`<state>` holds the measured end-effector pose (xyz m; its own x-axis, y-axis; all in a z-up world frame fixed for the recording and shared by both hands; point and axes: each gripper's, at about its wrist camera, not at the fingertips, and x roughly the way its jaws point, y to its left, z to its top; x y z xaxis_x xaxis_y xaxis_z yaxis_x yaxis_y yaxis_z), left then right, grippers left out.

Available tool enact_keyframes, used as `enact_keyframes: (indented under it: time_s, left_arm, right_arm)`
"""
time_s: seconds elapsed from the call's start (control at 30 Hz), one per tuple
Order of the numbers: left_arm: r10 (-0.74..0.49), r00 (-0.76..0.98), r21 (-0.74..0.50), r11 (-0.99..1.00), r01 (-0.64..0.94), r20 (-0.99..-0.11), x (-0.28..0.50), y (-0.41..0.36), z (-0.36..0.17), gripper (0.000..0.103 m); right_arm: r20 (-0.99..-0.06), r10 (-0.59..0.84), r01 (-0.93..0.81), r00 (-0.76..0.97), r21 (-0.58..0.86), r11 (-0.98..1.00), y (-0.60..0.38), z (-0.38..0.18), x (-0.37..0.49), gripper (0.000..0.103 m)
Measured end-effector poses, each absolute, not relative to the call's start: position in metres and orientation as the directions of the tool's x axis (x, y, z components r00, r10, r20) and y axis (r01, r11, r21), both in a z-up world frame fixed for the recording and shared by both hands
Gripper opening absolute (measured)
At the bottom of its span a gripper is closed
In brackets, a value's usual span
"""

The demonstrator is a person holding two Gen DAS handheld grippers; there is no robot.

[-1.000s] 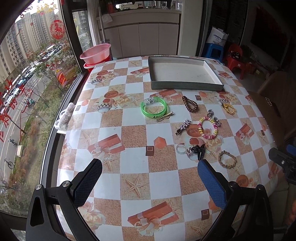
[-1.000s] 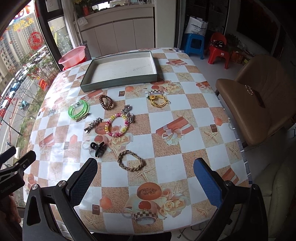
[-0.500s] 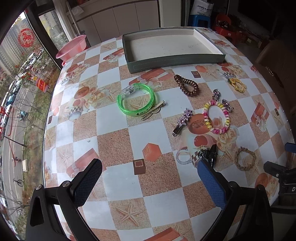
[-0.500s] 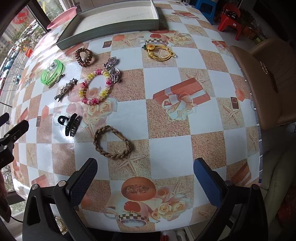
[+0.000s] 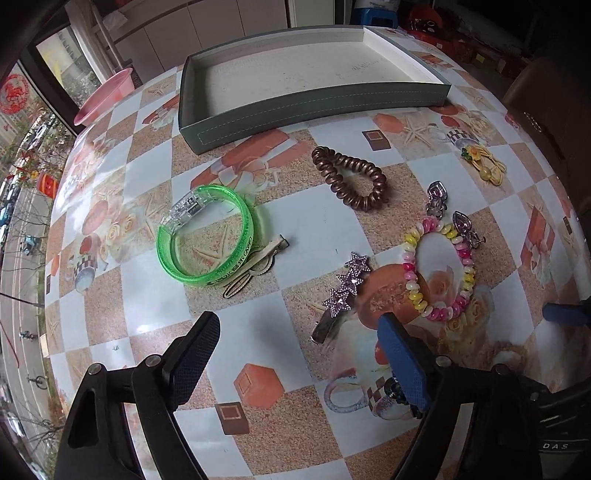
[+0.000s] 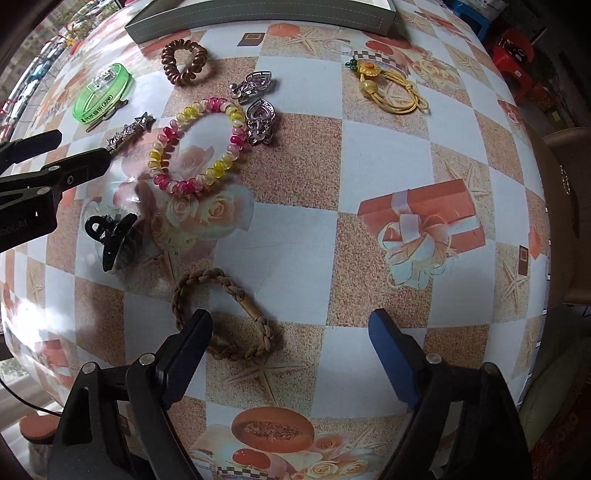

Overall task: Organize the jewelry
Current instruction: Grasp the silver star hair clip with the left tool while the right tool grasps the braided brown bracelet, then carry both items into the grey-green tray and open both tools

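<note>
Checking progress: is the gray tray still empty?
Empty. The tray shows only its bare white floor; the jewelry, like the green bracelet, lies on the table.

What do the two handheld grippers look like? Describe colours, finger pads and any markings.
Both match: the left gripper and right gripper have black angular frames with silver rivets, one black textured pad and one blue pad on the fingers. Partial white lettering shows on each body.

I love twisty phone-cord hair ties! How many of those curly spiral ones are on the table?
2: the brown spiral tie near the tray, and the pink-and-yellow spiral tie beside the two heart clips.
</note>
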<state>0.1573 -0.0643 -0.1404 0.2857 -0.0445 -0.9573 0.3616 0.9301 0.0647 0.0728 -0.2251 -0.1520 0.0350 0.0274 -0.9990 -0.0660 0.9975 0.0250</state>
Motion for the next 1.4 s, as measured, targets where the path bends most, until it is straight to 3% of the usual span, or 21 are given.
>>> enact_keyframes:
  time_s: [0.17,0.27,0.33,0.4,0.5,0.57,1.03,1.4]
  left_arm:
    - [-0.067,0.253,0.031,0.931,0.364,-0.965,0.162,-0.071,-0.149,0.077]
    - [-0.088,0.252,0.016,0.922,0.386,-0.964,0.160,-0.079,-0.146,0.062]
    - [-0.103,0.252,0.006,0.917,0.400,-0.962,0.160,-0.085,-0.145,0.042]
    - [-0.105,0.251,0.006,0.914,0.406,-0.962,0.159,-0.089,-0.144,0.031]
    - [-0.118,0.241,-0.014,0.919,0.393,-0.963,0.158,-0.092,-0.141,0.031]
    - [-0.126,0.235,-0.030,0.927,0.375,-0.964,0.157,-0.090,-0.142,0.031]
    - [-0.173,0.282,-0.108,0.966,0.233,-0.944,0.155,-0.053,-0.091,0.031]
    - [-0.180,0.370,-0.132,0.980,0.150,-0.911,0.225,-0.060,-0.041,0.031]
  right_arm:
    - [-0.999,0.023,-0.105,0.044,0.018,0.994,-0.214,-0.152,0.077,0.081]
    - [-0.999,0.025,-0.121,0.044,0.020,0.992,-0.207,-0.154,0.080,0.075]
    - [-0.999,0.028,-0.126,0.041,0.022,0.992,-0.203,-0.154,0.082,0.072]
    - [-0.999,0.031,-0.127,0.043,0.026,0.992,-0.198,-0.150,0.079,0.063]
    - [-0.998,0.039,-0.138,0.042,0.033,0.990,-0.200,-0.142,0.081,0.037]
    - [-0.998,0.038,-0.146,0.040,0.032,0.989,-0.199,-0.138,0.085,0.005]
    - [-0.957,0.268,0.059,0.111,0.276,0.959,-0.272,-0.092,0.139,0.005]
    - [-0.915,0.335,0.087,0.223,0.361,0.929,-0.297,-0.050,0.191,0.005]
